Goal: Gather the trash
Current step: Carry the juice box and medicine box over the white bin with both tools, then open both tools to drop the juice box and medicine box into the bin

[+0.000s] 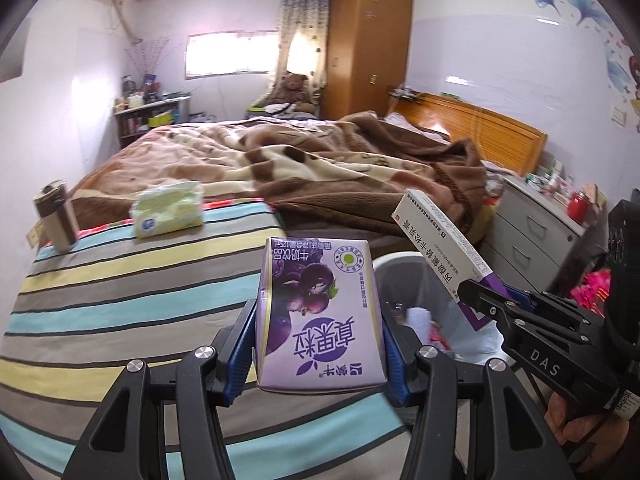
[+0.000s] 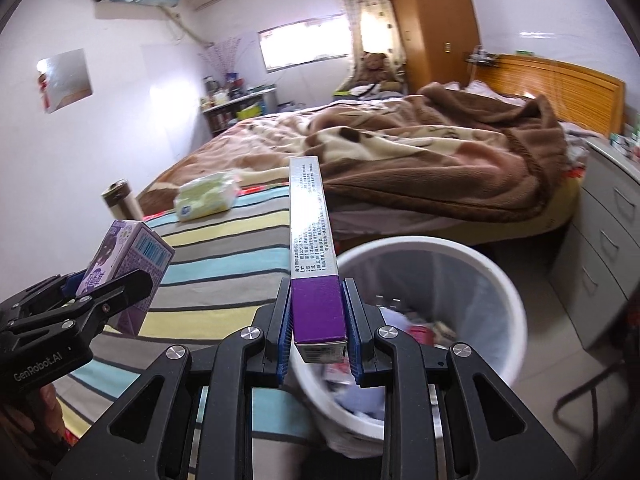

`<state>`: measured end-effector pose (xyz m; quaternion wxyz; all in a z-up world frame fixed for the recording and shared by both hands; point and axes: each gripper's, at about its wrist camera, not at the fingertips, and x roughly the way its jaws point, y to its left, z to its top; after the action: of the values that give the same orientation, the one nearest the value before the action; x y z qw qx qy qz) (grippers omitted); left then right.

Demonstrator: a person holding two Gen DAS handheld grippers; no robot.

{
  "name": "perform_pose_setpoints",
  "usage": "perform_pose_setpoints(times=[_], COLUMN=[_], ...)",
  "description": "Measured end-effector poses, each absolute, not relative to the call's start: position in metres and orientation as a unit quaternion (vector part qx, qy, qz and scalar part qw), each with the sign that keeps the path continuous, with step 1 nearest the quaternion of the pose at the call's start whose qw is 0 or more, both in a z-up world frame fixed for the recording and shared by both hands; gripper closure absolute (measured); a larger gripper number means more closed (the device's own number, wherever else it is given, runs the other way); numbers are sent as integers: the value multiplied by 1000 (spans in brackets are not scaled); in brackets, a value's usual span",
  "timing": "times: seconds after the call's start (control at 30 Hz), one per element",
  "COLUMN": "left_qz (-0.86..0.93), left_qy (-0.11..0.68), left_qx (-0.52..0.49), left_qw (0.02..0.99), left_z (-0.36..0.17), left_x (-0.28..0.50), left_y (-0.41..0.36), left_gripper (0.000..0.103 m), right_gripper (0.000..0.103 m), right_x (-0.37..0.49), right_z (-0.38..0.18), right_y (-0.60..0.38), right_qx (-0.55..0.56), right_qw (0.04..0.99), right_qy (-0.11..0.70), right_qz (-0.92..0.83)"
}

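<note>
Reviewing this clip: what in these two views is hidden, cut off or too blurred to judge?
- Bin contents: in the right wrist view, the trash in the white bin is motion-blurred and partly behind the right claw.
- Bin base: cut off by the claw in both views.
- Whether the milk carton is empty: sealed sides only, left wrist view.
- Small print on the long box: too small to read.
- Nightstand items: tiny, near the fisheye edge.

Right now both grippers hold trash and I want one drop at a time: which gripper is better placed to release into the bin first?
Right. The right gripper holds the long box beside the white bin, while the left gripper's milk carton hangs over the striped bedspread.
</note>
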<state>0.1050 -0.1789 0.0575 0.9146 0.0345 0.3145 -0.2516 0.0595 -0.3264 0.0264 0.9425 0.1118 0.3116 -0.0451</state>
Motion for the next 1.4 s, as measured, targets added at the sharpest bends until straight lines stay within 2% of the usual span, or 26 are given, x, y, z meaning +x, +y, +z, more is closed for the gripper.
perform_pose_setpoints(times=[0.47, 1.03, 1.07, 1.1, 1.17, 1.4], left_qz=[-308, -323, -323, -323, -321, -318], left_qy=[356, 378, 380, 379, 380, 374], left_qx=[60, 65, 66, 65, 63, 58], left_qw=[880, 865, 864, 864, 865, 869], left_z=[24, 4, 3, 3, 4, 7], left_x=[119, 133, 134, 134, 135, 131], left_y=[-259, -298, -298, -298, -298, -291], left_gripper=[47, 46, 42, 39, 37, 32], right_gripper=[79, 78, 74, 64, 51, 50], right_x=[49, 51, 51, 50, 49, 45], right_z=[-2, -23, -23, -23, -22, -16], right_y=[-383, -403, -403, -403, -404, -401], right_qx=[134, 146, 147, 148, 152, 161], right_qw=[919, 899, 899, 898, 900, 903], right_qy=[349, 387, 388, 388, 385, 373], right_qz=[-122, -143, -143, -142, -141, -140])
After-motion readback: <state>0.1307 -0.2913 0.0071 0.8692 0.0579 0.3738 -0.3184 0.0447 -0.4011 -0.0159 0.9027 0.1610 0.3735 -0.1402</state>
